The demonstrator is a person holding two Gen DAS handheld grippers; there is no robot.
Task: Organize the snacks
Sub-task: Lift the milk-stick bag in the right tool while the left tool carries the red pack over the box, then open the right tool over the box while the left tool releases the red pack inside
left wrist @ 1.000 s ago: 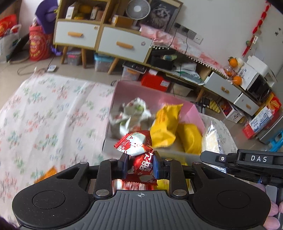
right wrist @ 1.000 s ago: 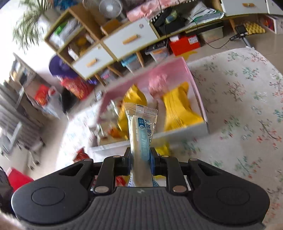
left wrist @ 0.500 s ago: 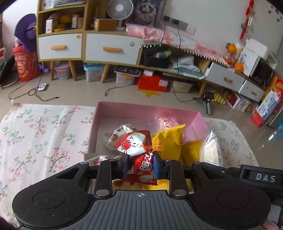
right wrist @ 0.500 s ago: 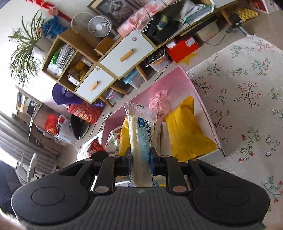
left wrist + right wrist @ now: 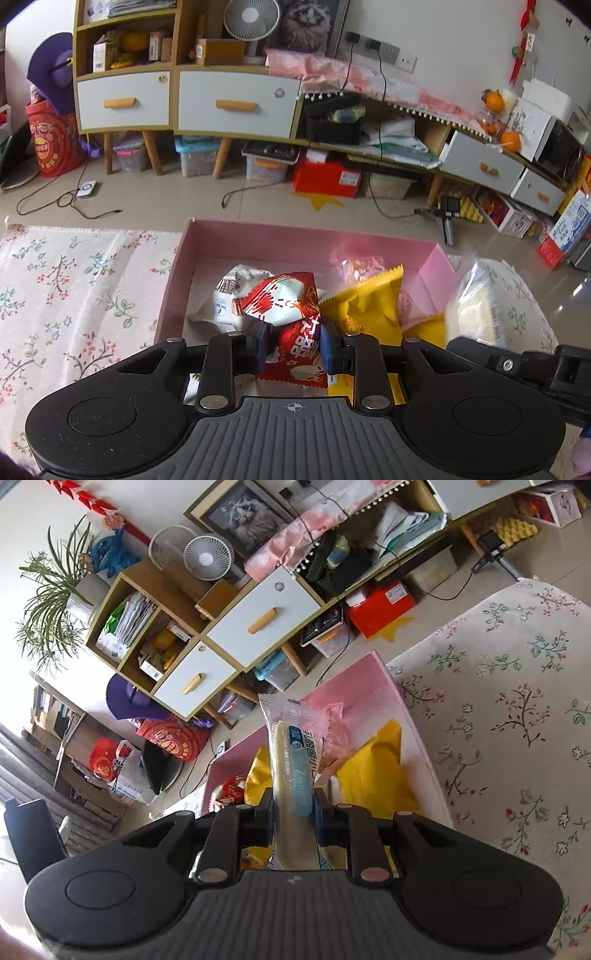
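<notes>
My left gripper is shut on a red and white snack packet, held over the near edge of the pink box. Inside the box lie a white packet, yellow packets and a pink packet. My right gripper is shut on a clear wrapper with a pale bread stick and blue label, upright over the pink box. The same wrapped bread shows at the right of the left wrist view, above the other gripper's black body.
The box sits on a floral cloth covering the table. Beyond the table edge is a tiled floor with cables, storage bins, a red box and a low cabinet with white drawers.
Both grippers have swung toward the pink box and dropped a little, each keeping its packet. The left wrist view has levelled out and the box now lies straight ahead.
</notes>
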